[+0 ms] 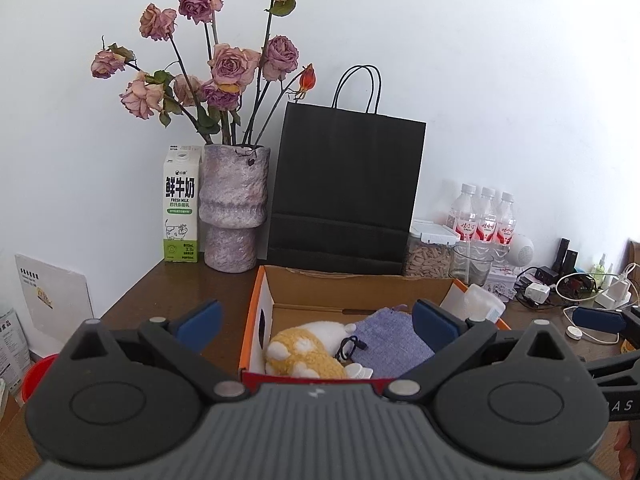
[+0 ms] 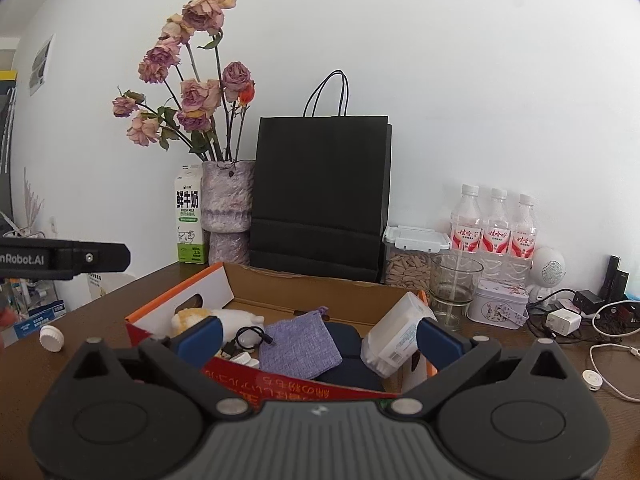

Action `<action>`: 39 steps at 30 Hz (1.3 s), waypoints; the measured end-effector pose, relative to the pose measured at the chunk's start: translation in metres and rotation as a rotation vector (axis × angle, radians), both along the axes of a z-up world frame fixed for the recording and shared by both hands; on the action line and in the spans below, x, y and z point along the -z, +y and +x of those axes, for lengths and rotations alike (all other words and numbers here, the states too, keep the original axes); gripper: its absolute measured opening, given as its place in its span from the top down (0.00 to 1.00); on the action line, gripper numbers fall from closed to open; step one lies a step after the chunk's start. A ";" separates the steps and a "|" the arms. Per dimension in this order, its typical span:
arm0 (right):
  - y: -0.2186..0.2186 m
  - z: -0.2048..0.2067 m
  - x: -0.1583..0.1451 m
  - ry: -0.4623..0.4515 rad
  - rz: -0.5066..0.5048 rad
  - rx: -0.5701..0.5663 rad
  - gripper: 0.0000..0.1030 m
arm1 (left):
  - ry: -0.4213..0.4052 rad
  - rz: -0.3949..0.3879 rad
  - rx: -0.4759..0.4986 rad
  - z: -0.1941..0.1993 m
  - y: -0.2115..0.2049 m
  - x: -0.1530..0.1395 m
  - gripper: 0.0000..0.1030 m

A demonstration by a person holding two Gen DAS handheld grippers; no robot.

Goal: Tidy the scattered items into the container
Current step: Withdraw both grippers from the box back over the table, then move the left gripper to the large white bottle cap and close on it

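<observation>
An open cardboard box with an orange and red rim sits on the brown table. Inside lie a yellow-and-white plush toy, a purple fabric pouch, a black cable and a white plastic container leaning on the right wall. A white bottle cap lies on the table left of the box. My left gripper hovers open before the box's near-left side, empty. My right gripper is open and empty over the box's front edge.
Behind the box stand a black paper bag, a vase of dried roses and a milk carton. At the right are water bottles, a seed jar, a glass, a tin, chargers and cables.
</observation>
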State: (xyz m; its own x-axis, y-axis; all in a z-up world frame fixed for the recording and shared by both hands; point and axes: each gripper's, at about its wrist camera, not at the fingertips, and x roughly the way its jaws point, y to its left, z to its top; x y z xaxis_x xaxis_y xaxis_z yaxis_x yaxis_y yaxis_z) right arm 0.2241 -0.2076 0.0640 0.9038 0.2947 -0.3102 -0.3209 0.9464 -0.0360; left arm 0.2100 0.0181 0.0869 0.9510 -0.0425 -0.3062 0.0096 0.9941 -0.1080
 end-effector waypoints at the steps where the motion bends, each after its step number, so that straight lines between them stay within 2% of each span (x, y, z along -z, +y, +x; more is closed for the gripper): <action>1: 0.000 -0.005 0.001 0.004 -0.002 0.000 0.00 | 0.005 0.002 0.000 -0.004 0.001 0.001 0.00; 10: -0.005 -0.042 0.016 0.049 -0.020 0.007 0.00 | 0.047 0.026 -0.015 -0.041 0.009 0.014 0.00; 20: -0.013 -0.067 0.048 0.149 -0.019 0.033 0.00 | 0.103 0.048 -0.034 -0.070 0.022 0.032 0.00; 29: -0.014 -0.082 0.077 0.236 -0.028 0.037 0.00 | 0.177 0.037 -0.036 -0.088 0.028 0.058 0.00; 39: -0.001 -0.085 0.084 0.254 -0.064 0.015 0.00 | 0.203 0.045 -0.049 -0.093 0.036 0.066 0.00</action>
